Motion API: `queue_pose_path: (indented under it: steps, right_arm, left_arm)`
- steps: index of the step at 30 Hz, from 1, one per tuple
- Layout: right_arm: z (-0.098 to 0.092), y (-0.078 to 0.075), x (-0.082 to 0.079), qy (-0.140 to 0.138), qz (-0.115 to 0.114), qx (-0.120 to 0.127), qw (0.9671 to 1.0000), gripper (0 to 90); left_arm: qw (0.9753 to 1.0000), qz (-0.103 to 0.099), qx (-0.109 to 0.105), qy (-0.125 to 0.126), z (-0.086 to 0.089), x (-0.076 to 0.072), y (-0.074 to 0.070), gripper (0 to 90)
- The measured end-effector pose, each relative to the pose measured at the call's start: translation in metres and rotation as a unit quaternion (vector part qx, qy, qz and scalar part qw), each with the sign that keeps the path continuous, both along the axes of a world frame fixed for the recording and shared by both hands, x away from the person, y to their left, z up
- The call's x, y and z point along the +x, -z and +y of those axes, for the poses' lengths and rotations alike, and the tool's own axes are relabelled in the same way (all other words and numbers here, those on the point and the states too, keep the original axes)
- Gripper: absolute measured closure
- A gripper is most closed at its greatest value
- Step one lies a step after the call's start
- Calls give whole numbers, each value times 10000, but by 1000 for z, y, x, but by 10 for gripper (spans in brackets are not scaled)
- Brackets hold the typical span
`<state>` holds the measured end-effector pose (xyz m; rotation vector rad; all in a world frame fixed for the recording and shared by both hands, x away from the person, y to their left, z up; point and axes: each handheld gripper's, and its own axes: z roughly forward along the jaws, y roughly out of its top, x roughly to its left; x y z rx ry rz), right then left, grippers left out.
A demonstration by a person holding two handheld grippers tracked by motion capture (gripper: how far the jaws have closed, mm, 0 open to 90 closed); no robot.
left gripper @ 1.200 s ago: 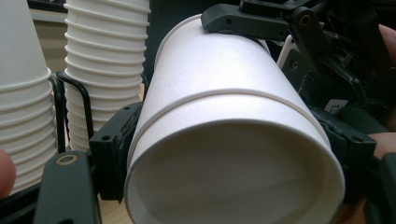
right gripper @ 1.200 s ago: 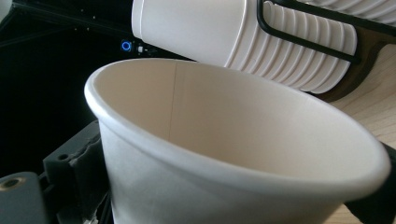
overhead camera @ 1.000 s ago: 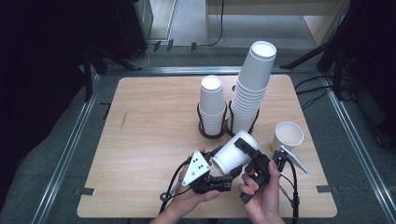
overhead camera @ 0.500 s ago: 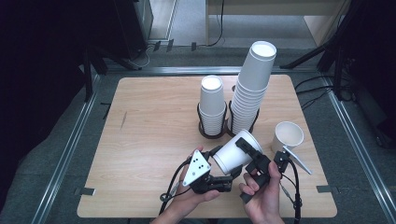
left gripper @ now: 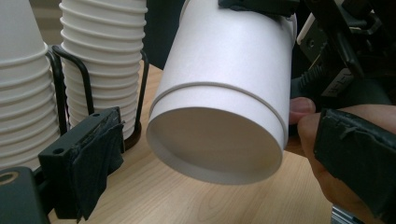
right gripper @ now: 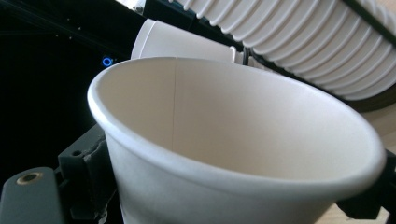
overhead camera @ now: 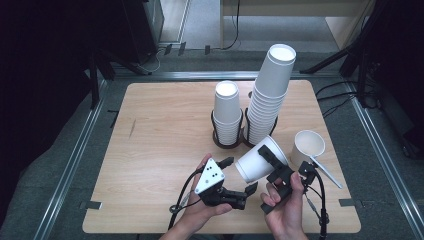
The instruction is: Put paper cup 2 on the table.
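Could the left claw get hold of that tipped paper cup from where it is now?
Probably yes. The left claw stands open right beside the tipped cup, whose base faces it with nothing between them. The right claw already holds that cup.

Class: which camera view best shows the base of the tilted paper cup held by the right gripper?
The left gripper view: the tilted cup's recessed base faces that camera. The high view shows the cup's side, clamped by the right gripper. The right gripper view looks into the cup's open mouth.
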<state>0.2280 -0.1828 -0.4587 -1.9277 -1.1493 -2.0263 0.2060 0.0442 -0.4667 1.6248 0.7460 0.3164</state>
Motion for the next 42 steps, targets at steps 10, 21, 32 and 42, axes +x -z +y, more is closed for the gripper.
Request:
queue_pose_path:
  steps: [10, 21, 32, 42]
  right_arm:
    - [-3, -4, -1, 301, -282, -598, 9974, 112]
    - [-2, -9, -2, 630, -756, -1458, 9844, 113]
    - [0, -8, -1, 817, -965, -2103, 9694, 113]
    - [2, -3, 3, 927, -1086, -2611, 9547, 113]
  left_arm:
    - [10000, 48, 11, -36, 3, 2, -1, 15]
    - [9999, 83, -45, -39, 7, 3, -2, 15]
    - [9998, 156, -95, -9, 8, 4, -2, 15]
    - [9997, 220, -123, -32, 10, 6, -2, 15]
